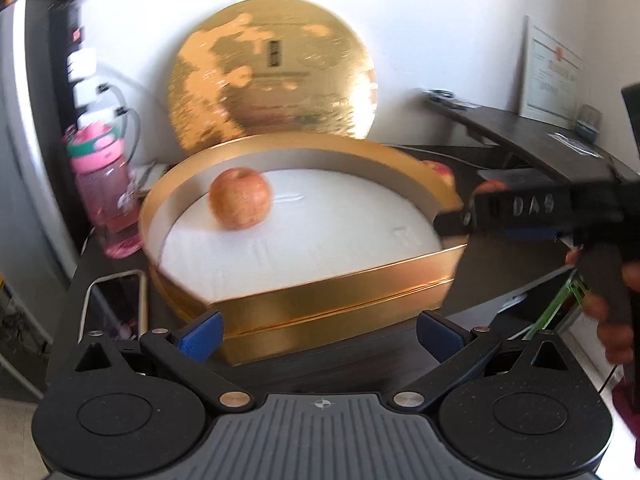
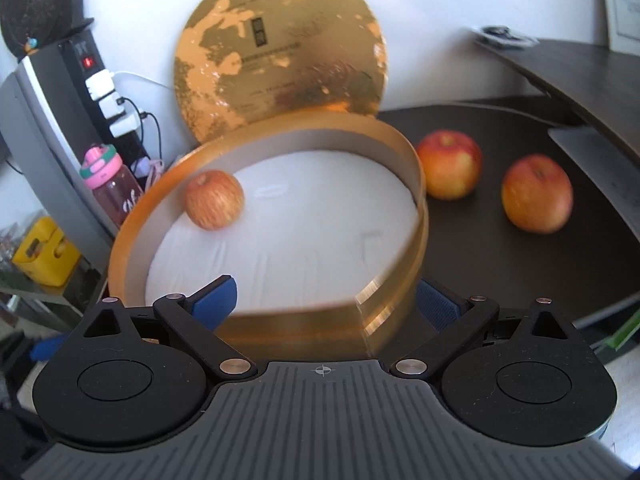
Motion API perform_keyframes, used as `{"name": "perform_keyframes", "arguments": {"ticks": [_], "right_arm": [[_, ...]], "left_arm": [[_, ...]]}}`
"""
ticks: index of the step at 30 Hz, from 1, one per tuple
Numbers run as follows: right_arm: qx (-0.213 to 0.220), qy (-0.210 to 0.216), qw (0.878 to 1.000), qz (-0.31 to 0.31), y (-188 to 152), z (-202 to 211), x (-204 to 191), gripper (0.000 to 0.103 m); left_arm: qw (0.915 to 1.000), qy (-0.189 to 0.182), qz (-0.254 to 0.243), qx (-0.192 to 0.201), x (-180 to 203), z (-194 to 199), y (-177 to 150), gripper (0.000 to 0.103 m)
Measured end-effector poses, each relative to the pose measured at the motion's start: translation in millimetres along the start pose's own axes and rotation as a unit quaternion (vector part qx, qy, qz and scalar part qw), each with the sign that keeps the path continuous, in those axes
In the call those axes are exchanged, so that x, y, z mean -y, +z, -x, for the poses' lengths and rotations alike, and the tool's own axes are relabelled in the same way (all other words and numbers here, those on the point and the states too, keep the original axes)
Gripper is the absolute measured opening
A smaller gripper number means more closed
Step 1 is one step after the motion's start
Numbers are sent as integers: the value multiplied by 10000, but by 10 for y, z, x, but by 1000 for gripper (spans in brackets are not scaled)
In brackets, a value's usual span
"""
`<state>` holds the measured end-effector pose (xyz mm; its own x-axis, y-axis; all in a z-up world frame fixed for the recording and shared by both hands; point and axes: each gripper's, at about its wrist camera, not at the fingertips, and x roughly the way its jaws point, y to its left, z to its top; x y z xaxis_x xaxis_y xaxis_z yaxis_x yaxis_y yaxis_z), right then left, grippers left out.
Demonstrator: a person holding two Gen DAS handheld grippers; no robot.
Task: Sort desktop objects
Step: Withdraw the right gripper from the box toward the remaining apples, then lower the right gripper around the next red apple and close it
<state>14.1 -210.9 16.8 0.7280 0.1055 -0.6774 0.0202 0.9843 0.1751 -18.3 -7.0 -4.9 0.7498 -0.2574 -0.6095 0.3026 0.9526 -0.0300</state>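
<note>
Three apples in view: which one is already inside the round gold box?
The streaky red-yellow apple on the white lining of the round gold box. The other two apples sit outside, on the dark desk.

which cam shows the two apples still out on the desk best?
Right wrist. Both loose apples sit in full view on the dark desk, right of the gold box. In the left wrist view the box rim and the right gripper hide them; only a reddish sliver peeks over the rim.
</note>
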Motion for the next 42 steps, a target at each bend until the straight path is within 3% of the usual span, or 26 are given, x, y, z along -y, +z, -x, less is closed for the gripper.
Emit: {"name": "perform_keyframes", "arguments": {"ticks": [5, 12, 29, 42], "right_arm": [[-11, -82, 9999, -110, -127, 67, 171, 99], [199, -360, 9989, -233, -136, 161, 414, 99], [333, -677, 9955, -570, -107, -58, 804, 99], [715, -1568, 9826, -696, 226, -654, 1387, 102]], "left_arm": [[9976, -438, -492, 228, 270, 41, 47, 103], [9985, -299, -457, -16, 338, -95, 75, 103], [9991, -241, -330, -58, 346, -371, 311, 103], [9995, -164, -44, -253, 171, -748, 489, 103]]}}
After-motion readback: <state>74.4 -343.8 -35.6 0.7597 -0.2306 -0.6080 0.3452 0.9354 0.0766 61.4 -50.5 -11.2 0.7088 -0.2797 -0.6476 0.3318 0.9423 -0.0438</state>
